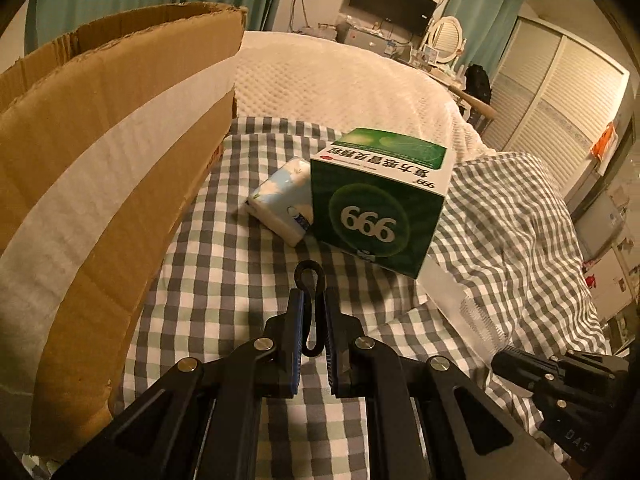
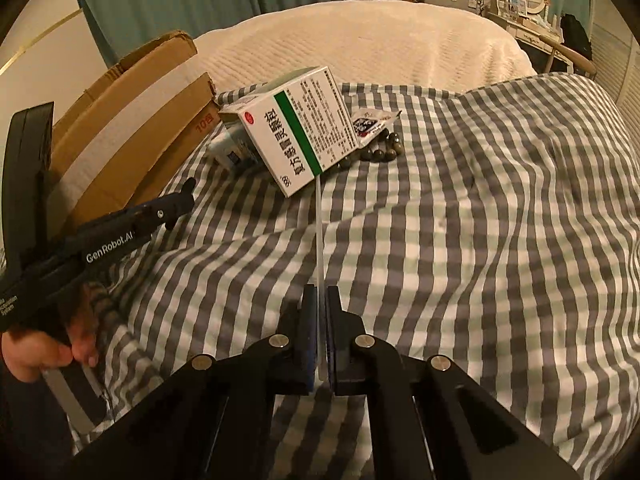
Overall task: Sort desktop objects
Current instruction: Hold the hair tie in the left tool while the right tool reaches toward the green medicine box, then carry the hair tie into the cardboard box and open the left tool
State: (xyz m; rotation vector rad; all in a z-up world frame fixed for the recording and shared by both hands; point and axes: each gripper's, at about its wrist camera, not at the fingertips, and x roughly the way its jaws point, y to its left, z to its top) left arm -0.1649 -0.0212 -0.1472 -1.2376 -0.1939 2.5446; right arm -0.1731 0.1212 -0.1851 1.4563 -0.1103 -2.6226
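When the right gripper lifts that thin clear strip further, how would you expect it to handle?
The clear strip looks thin and edge-on in the right gripper, so it probably bends easily. Being glossy plastic, it may slip. Its far end nears the medicine box, which might get nudged.

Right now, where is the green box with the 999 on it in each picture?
Left wrist view: the green box sits right of center, beside the tissue pack.
Right wrist view: the green box is upper center-left, white side facing, dark beads to its right.
Shared landmark: the cardboard box, left of it in both.
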